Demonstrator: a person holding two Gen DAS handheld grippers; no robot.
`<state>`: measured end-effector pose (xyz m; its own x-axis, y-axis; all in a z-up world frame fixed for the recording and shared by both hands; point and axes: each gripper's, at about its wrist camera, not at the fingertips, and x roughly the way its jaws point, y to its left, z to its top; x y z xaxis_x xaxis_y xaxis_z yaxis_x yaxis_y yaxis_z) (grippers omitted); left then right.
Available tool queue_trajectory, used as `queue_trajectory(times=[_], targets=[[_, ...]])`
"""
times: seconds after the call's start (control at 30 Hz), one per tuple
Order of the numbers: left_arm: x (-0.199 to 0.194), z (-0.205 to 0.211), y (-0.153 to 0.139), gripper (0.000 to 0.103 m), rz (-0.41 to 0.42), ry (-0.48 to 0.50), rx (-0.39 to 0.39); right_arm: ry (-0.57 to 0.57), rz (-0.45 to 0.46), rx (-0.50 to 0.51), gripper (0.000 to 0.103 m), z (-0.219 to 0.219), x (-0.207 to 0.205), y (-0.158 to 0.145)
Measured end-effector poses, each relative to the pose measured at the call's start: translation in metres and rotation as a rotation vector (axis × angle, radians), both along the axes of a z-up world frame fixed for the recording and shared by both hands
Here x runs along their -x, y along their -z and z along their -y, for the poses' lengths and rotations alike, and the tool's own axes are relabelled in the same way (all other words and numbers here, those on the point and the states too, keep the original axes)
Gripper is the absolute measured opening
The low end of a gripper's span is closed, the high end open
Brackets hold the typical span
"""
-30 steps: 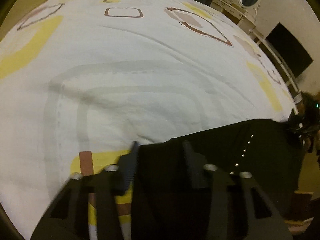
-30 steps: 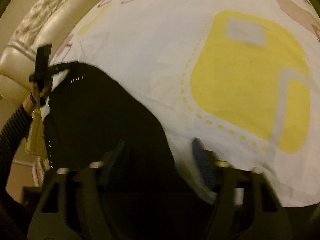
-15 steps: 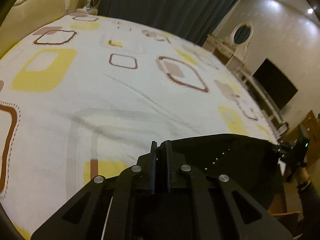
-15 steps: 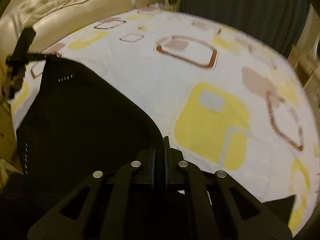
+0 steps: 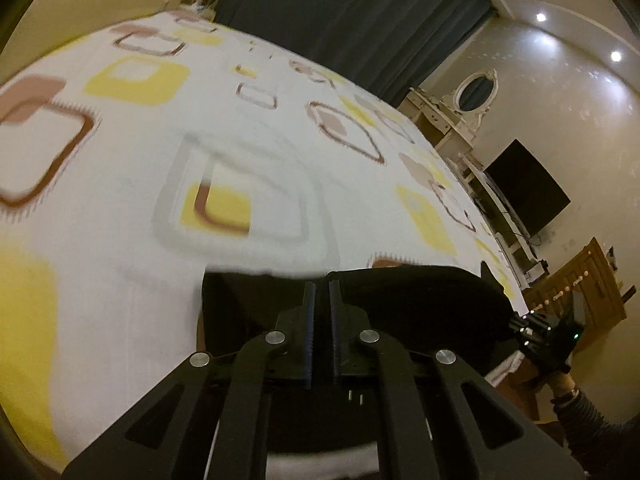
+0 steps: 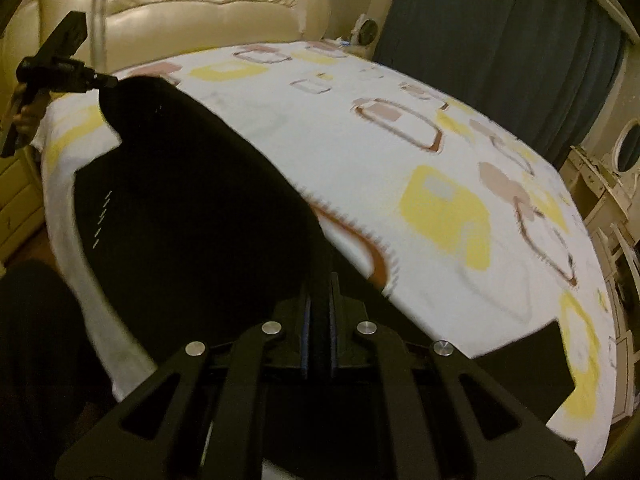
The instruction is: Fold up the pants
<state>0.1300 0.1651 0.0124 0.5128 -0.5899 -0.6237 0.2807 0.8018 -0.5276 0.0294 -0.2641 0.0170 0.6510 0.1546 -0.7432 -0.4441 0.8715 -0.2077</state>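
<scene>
Pants (image 6: 192, 216) apparently across bed's (image 6: 360, 160) near edge

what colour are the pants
Black pants, clearest in the right wrist view.

We count one pair of black pants (image 6: 192, 216), right in front of both our tools. We see two grippers: the left gripper (image 5: 320, 300) and the right gripper (image 6: 319, 292). There is one bed (image 5: 120, 240) under them, one curtain (image 6: 500, 52) far ahead, one round mirror (image 5: 476, 90) and one black screen (image 5: 526, 188) off to the right, and two ceiling lights (image 5: 541, 17) above.
</scene>
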Motion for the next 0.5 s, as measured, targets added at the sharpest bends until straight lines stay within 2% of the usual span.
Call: queue_trajectory(times=[0.07, 0.27, 0.37, 0.5], targets=[[0.010, -0.004, 0.009, 0.006, -0.024, -0.008, 0.001, -0.009, -0.023, 0.029, 0.006, -0.008, 0.020, 0.015], [0.034, -0.013, 0.037, 0.006, -0.087, -0.026, -0.010, -0.029, -0.083, 0.087, 0.006, -0.019, 0.045, 0.050], [0.041, -0.011, 0.053, 0.006, -0.120, -0.033, -0.055, -0.022, -0.096, 0.104, 0.006, -0.024, 0.049, 0.060], [0.047, -0.017, 0.069, 0.006, -0.152, -0.052, -0.039, 0.003, -0.107, 0.083, 0.006, -0.026, 0.052, 0.066]])
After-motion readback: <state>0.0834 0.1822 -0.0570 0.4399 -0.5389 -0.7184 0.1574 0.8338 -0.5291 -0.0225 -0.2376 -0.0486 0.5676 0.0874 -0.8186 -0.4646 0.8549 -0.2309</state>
